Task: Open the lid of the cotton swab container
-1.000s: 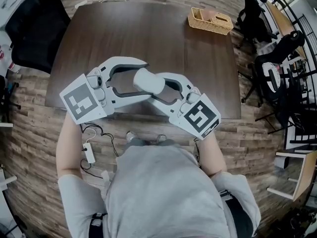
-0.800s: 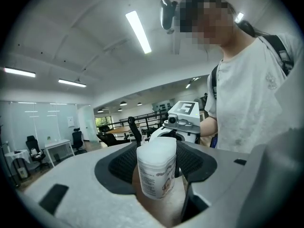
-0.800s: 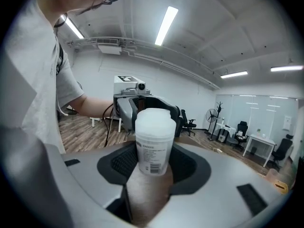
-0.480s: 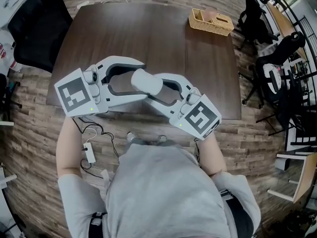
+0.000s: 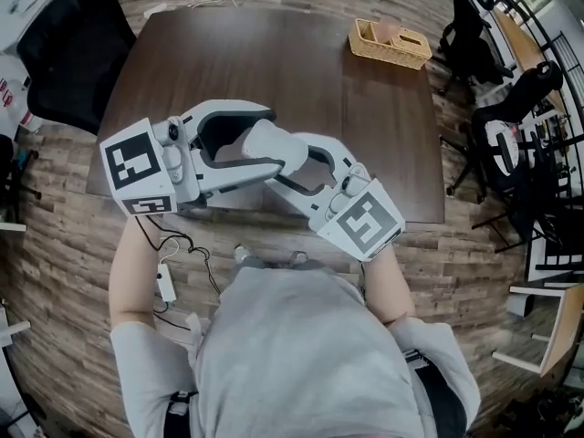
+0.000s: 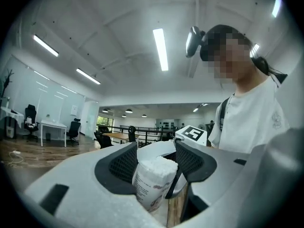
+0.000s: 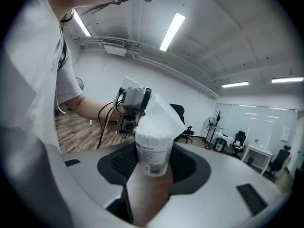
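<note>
The right gripper (image 7: 153, 167) holds the cotton swab box (image 5: 274, 146) tight, up over the near edge of the table (image 5: 274, 53). The left gripper (image 6: 155, 158) is closing around its top. The lid (image 7: 164, 110) is tipped up.

Gripped swab container (image 7: 153, 148) — lid (image 7: 164, 110) ajar

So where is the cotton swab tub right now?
In the head view the cotton swab tub is held over the table's near side by the right hand-held gripper, while the left hand-held gripper closes its jaws round it.
</note>
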A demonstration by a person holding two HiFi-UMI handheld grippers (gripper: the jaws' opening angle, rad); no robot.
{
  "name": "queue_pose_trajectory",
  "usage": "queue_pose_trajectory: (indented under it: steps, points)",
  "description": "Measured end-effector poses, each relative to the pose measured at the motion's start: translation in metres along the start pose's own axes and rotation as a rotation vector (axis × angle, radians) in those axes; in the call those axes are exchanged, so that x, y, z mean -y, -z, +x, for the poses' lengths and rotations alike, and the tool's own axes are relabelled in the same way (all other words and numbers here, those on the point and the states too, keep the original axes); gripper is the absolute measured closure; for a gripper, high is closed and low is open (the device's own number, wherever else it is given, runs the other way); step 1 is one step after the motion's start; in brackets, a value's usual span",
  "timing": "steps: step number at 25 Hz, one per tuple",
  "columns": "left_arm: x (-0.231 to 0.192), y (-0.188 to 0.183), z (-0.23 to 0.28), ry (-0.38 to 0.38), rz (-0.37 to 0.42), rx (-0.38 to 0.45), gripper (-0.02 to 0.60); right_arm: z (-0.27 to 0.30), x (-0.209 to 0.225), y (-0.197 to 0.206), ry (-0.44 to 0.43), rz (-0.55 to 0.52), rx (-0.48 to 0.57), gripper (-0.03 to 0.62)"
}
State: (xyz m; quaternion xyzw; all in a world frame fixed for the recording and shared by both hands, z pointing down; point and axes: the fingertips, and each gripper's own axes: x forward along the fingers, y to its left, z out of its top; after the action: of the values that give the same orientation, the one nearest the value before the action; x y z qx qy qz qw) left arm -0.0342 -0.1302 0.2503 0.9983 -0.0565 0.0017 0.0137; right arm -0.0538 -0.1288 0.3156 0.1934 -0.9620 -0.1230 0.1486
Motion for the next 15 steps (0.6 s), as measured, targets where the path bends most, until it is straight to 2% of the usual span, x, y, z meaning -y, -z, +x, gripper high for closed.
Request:
queue_pose_trajectory:
  steps: [3, 6, 8, 15]
  points:
    - [-0.012, -0.01, -0.004, -0.06, -0.002, 0.059, 0.336, 0.001, 0.002, 0.003, 0.008, -0.006, -0.022, 0.399]
    - [-0.03, -0.016, -0.007, -0.16, 0.046, 0.058, 0.337, 0.004, 0.0, 0.004, 0.006, -0.004, -0.022, 0.399]
    - [-0.036, -0.012, -0.007, -0.208, 0.082, 0.031, 0.389, 0.005, -0.002, 0.002, 0.004, 0.007, -0.005, 0.399]
    - [-0.042, -0.006, -0.009, -0.264, 0.098, 0.017, 0.407, 0.002, 0.007, 0.001, 0.036, 0.051, 0.033, 0.399]
